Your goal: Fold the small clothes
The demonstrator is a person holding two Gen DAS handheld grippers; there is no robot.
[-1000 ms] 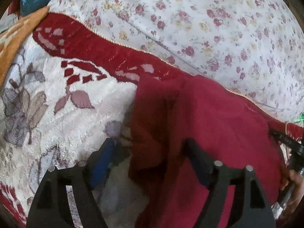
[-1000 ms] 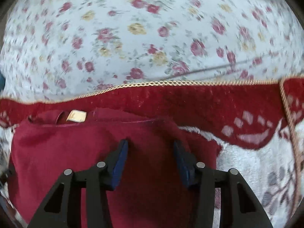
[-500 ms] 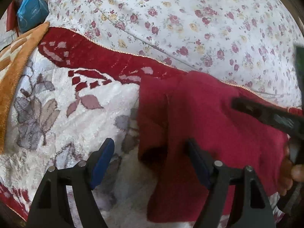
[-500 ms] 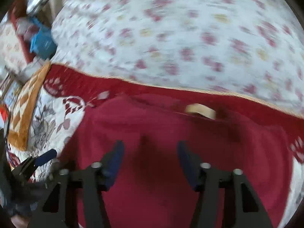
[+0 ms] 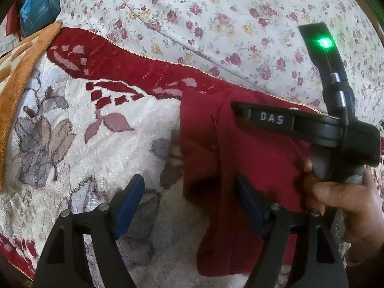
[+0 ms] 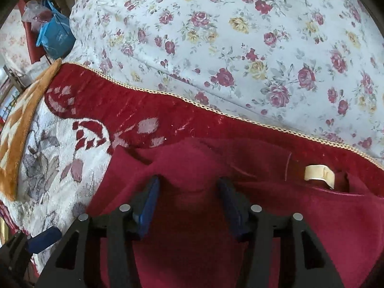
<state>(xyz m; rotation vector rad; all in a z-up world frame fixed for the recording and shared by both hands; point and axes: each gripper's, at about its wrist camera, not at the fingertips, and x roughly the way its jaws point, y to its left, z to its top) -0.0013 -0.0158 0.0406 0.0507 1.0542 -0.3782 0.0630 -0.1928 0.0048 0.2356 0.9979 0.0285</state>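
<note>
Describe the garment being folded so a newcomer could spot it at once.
Start at the plush blanket, white with a dark red border, lying in front of the floral sheet. On its near part lies the garment, a plain maroon piece. Unlike the patterned blanket, it has no print and has a cream label at its neck.
</note>
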